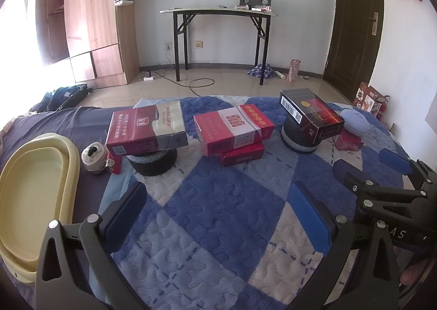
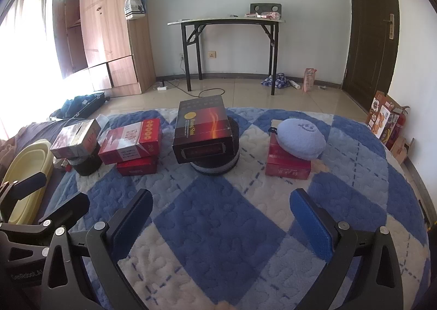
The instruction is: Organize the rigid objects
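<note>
Three stacks of boxes sit in a row on the blue and white blanket, plus a fourth off at 3 o'clock. At 10 o'clock from the left gripper there's a red and silver carton lying flat on a black round base. Dead ahead at 12, a red carton with white band rests tilted on a smaller red box. At 1 o'clock a dark carton with an orange glow print sits on a black and grey round base.

The left wrist view picks up a small round white thing beside the first stack and most of a pale yellow tub at 9 o'clock; from the right wrist view the tub is only a sliver. The right view is the one that properly shows the light blue plush cushion sitting on top of a flat red box at 1 o'clock, which the left view only catches at its edge.

Both grippers hover over the blanket, jaws spread wide, nothing between the pads and nothing touched. The right gripper points at the dark carton. Each gripper also shows at the edge of the other's view.
</note>
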Demonstrator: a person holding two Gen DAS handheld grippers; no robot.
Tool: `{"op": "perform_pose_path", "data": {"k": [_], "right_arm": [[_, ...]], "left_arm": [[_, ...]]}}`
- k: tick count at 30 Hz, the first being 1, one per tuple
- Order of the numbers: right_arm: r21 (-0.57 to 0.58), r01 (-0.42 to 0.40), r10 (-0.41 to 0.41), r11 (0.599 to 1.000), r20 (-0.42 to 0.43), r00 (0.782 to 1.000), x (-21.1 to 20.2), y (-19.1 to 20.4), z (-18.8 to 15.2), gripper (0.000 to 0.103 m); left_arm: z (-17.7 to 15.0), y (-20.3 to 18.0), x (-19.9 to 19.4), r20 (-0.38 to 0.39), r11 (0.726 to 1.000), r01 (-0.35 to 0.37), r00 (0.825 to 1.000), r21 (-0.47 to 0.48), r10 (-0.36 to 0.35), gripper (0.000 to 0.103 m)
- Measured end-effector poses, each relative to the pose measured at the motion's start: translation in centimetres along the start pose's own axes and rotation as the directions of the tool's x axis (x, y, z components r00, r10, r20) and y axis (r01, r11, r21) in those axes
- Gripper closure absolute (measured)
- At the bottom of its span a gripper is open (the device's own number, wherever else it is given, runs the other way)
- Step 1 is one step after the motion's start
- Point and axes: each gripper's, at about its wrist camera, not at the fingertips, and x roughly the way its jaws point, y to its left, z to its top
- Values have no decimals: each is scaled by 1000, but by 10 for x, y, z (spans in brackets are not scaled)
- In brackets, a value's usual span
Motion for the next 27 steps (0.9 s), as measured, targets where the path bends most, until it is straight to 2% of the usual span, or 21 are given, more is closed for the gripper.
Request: {"op": "perform_pose_path", "data": {"k": [22,25,27], "right_arm": [[-6,4,-4,1000,-4,1000,2,0,-1,0],[-8,-3,3,1000,-2,1000,1,0,-1,0],[2,-28,28,1000,22,999,-3,-5,1,0]], "left_arm": [[0,-2,-1,-1,1000,-11,1000,7,11,0],[2,-2,-5,13,1000,-9,1000,23,9,0],[11,4,-18,32,999,-34,999,15,33,0]]}}
